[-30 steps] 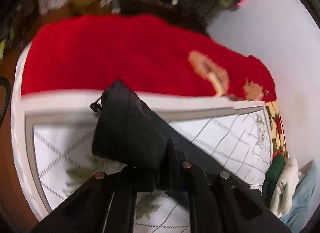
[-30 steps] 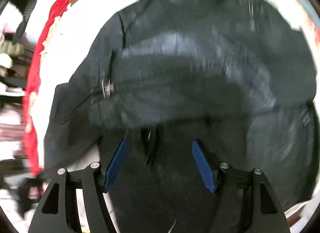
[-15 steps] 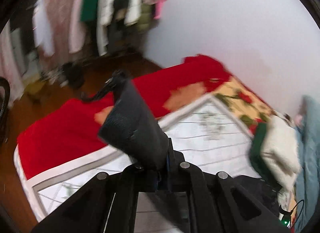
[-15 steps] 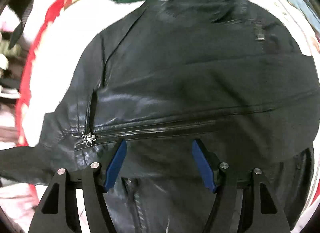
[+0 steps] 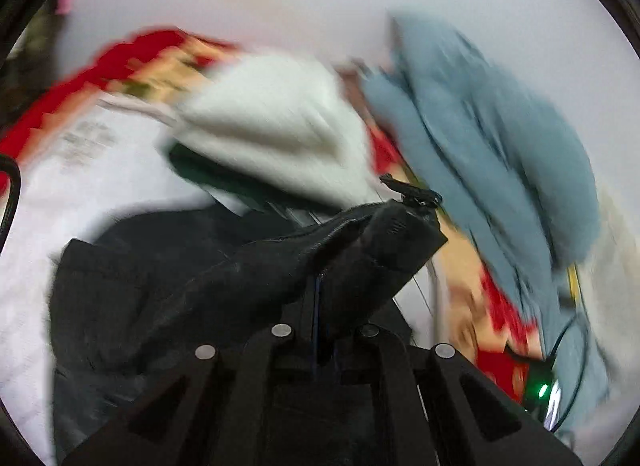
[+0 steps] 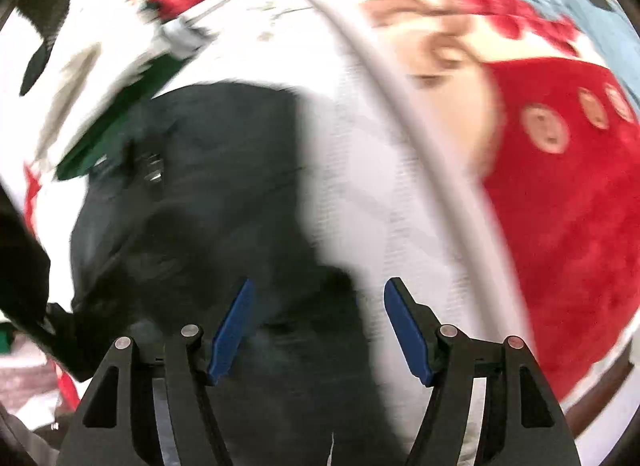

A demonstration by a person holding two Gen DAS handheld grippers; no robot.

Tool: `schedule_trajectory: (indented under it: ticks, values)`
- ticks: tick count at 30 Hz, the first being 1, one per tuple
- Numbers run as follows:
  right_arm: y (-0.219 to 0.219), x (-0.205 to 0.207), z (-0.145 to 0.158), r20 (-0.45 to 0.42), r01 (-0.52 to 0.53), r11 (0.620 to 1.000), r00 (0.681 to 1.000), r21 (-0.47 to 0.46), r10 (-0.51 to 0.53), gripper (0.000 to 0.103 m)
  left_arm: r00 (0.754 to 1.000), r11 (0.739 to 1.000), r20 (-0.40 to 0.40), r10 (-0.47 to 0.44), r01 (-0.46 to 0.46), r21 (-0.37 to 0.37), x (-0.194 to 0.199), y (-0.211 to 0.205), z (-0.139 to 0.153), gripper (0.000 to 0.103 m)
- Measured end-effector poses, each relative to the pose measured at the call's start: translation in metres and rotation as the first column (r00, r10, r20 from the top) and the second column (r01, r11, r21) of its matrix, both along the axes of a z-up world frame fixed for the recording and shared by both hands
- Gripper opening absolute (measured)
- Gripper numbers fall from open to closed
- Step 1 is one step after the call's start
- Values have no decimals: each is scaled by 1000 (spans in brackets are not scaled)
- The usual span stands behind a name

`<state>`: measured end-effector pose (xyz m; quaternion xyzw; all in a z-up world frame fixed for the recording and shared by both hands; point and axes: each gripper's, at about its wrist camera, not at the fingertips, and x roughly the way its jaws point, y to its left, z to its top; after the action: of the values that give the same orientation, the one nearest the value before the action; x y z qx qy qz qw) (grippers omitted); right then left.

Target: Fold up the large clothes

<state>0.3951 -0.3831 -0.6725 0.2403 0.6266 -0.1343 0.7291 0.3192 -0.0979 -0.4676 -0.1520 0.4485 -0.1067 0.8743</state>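
A black leather jacket (image 6: 208,201) lies on the white quilted bed cover (image 6: 380,193). My left gripper (image 5: 320,298) is shut on the jacket's sleeve cuff (image 5: 360,250), held up above the jacket body (image 5: 120,306), with a zipper pull at its tip (image 5: 412,191). My right gripper (image 6: 318,322) is open and empty, its blue pads (image 6: 236,322) just above the jacket's right edge where it meets the bed cover. Both views are motion-blurred.
A white and green folded pile (image 5: 272,133) lies beyond the jacket. A blue-grey garment (image 5: 500,153) lies to the right by the wall. A red blanket (image 6: 560,205) covers the bed's right side. A green-lit device (image 5: 542,390) with cable sits low right.
My left gripper has swung right with the cuff, from facing the red blanket and closet to facing the folded pile and blue garment. My right gripper has shifted right, toward the jacket's edge.
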Motion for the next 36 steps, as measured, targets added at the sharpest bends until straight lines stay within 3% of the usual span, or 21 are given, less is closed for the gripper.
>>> schedule_trajectory:
  ticks: [4,9,11,12,13,14,17,23,27,29,30,31,32,36]
  values:
    - [-48,-8,-6,-30,15,1000,999,-23,-16,70,986,994,-154,-65,77,72,-1,-52,-49,3]
    - [-78,-8,-9,-12,-19,1000,1000,20,19,70,969,986,-246,-30,69,150,2,-53,-69,10]
    - [-78,-5,-10,-7,-30,998,1000,56,31,70,964,989,-265,-29,67,134,-2,-49,-69,27]
    - [-77,-4,-10,-1,-36,996,999,76,36,70,960,991,-278,-29,65,120,-3,-49,-72,58]
    - [-73,-5,-11,4,-43,994,999,96,43,70,955,993,-296,-30,63,104,-3,-49,-78,99]
    - [-68,-8,-12,8,-48,993,999,111,48,70,949,994,-313,-29,60,91,-6,-46,-83,103]
    - [-58,-2,-14,7,-58,989,998,138,58,70,932,994,-361,-7,44,95,-17,-33,-94,103]
    - [-37,19,-11,76,-97,956,994,278,79,70,907,993,-414,81,-36,116,-61,5,-76,103]
    - [-3,41,-20,91,-169,929,985,328,147,70,866,971,-468,176,-76,226,-95,40,-88,103]
    - [20,58,-37,51,-232,919,972,317,228,70,843,944,-474,255,-112,309,-108,61,-95,103]
    - [32,64,-48,16,-273,923,960,272,280,58,824,922,-474,310,-139,360,-116,77,-99,103]
    - [44,68,-57,-10,-327,928,942,179,334,38,812,908,-473,341,-154,389,-120,85,-101,103]
    - [49,69,-62,-24,-349,928,935,129,355,33,786,880,-472,399,-185,437,-126,102,-105,103]
    - [54,67,-57,-22,-351,931,935,98,354,32,693,800,-452,562,-316,510,-149,151,-104,103]
